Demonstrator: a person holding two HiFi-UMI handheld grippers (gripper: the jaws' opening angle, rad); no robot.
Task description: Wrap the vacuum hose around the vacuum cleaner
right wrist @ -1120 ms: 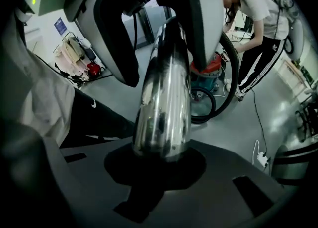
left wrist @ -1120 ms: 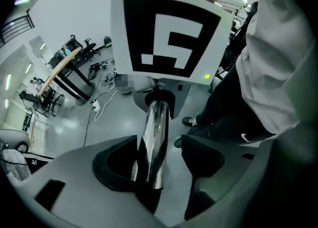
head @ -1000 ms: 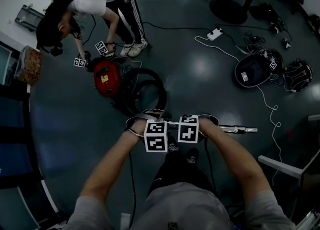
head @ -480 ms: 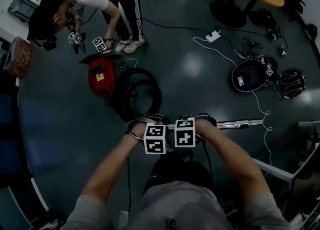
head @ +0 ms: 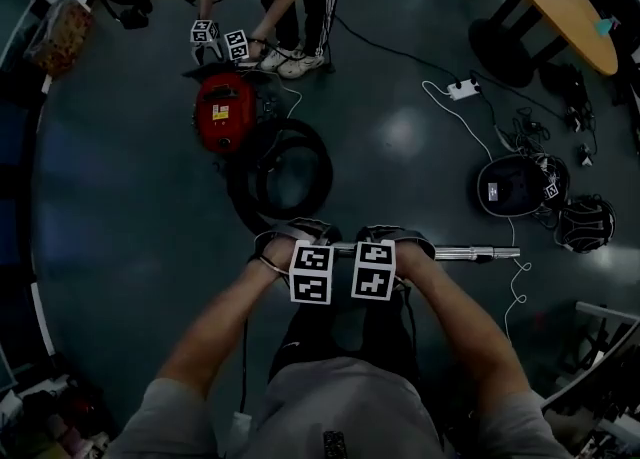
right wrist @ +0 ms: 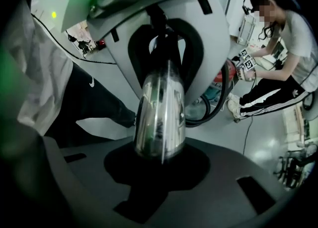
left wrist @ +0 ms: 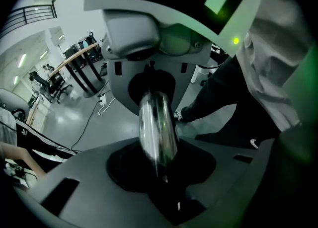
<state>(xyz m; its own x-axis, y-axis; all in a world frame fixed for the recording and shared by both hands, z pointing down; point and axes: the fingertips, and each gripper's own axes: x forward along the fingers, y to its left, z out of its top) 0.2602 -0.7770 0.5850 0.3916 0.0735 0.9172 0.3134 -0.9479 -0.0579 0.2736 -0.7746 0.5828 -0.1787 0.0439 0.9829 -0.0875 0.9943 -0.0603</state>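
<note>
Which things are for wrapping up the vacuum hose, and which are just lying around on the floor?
For the job: red vacuum cleaner, black hose, metal tube.
Just lying about: power strip, wooden table.

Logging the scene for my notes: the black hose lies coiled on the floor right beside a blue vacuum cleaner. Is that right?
No: the vacuum cleaner is red, not blue, as the head view shows. The black hose does lie coiled on the floor right beside it.
</note>
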